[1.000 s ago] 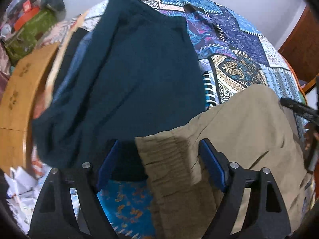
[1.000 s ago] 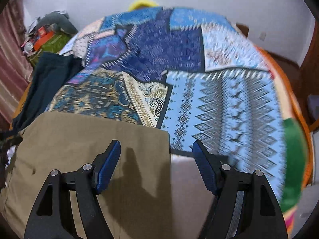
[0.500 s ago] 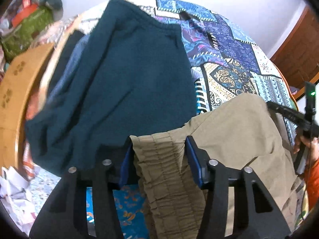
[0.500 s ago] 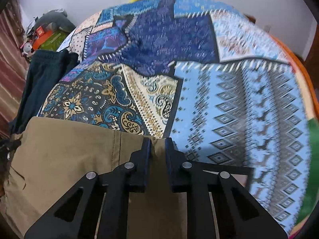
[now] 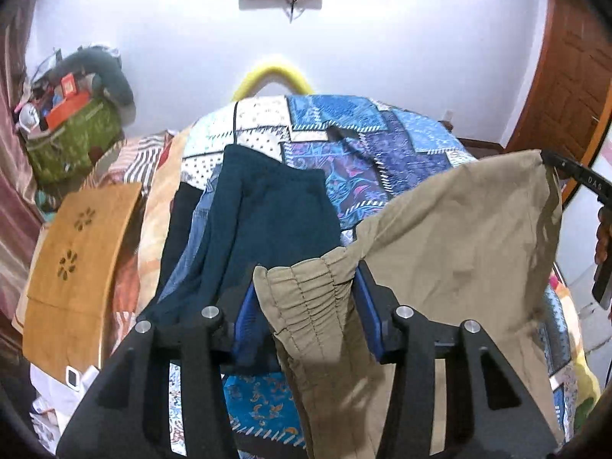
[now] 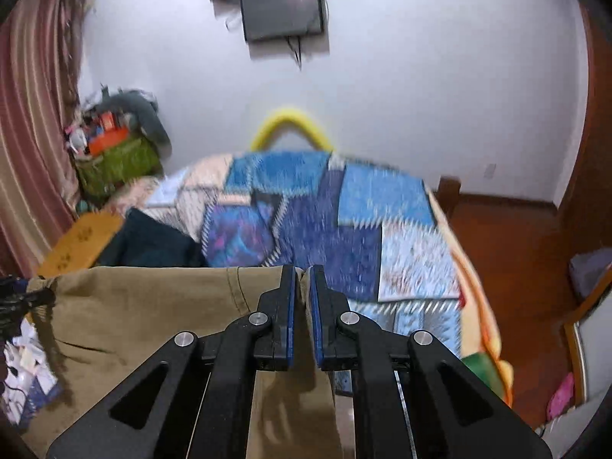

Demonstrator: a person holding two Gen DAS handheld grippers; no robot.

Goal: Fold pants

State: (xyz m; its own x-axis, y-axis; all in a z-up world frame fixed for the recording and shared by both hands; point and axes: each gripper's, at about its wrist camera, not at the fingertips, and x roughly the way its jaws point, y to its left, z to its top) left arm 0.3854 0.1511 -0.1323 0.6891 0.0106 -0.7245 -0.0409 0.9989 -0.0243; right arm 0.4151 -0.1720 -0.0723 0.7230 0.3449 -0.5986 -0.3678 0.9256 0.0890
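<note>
Left gripper (image 5: 306,310): half-closed, clamped on the khaki pants (image 5: 459,244) at the gathered waistband. Right gripper (image 6: 302,298): pinched shut on the far-right corner. Pants hang taut between them above the quilt (image 5: 382,141). Likely lift-and-spread step; next needs both hands laying it flat, tension even.

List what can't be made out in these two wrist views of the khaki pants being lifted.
- Lower part of the khaki pants: cut off by the bottom edge, behind the left gripper.
- Bedspread pattern: motion-blurred in the right wrist view.
- Clothes under the dark green pants: mostly covered.
- Right gripper pinches khaki cloth; which part of the pants is unclear.
</note>
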